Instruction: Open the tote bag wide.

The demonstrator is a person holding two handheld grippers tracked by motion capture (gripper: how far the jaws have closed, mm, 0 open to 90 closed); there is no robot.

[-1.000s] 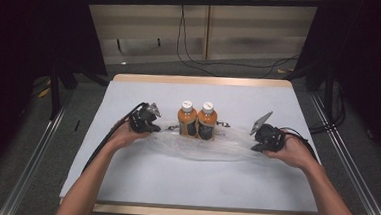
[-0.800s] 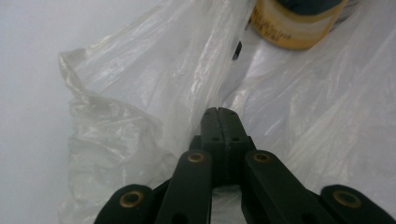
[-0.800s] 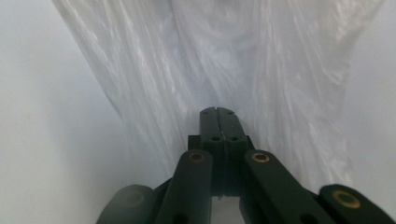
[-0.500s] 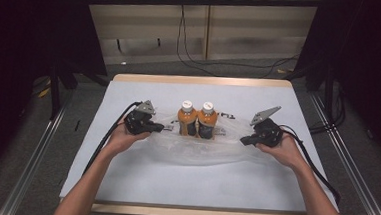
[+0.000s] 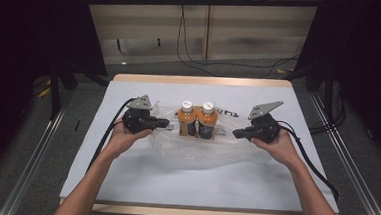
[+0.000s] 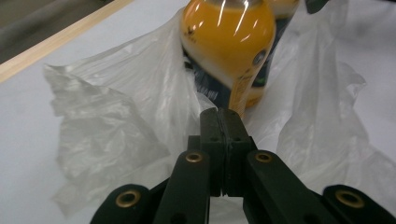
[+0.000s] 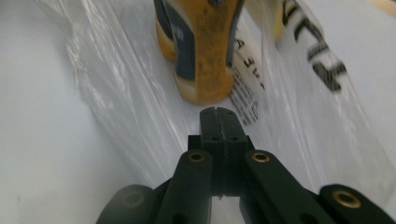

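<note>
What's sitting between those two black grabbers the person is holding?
Two orange bottles stand side by side between the left gripper and right gripper, inside a clear plastic bag, as the high view shows.

bag (image 5: 196,148): thin clear plastic film, crinkling and catching light
bottles (image 5: 198,119): glossy smooth plastic, shining in the centre of the frame
left gripper (image 5: 166,123): matt black plastic, brass-looking rivets
table (image 5: 123,188): matt white sheet lying over a pale wood edge
</note>
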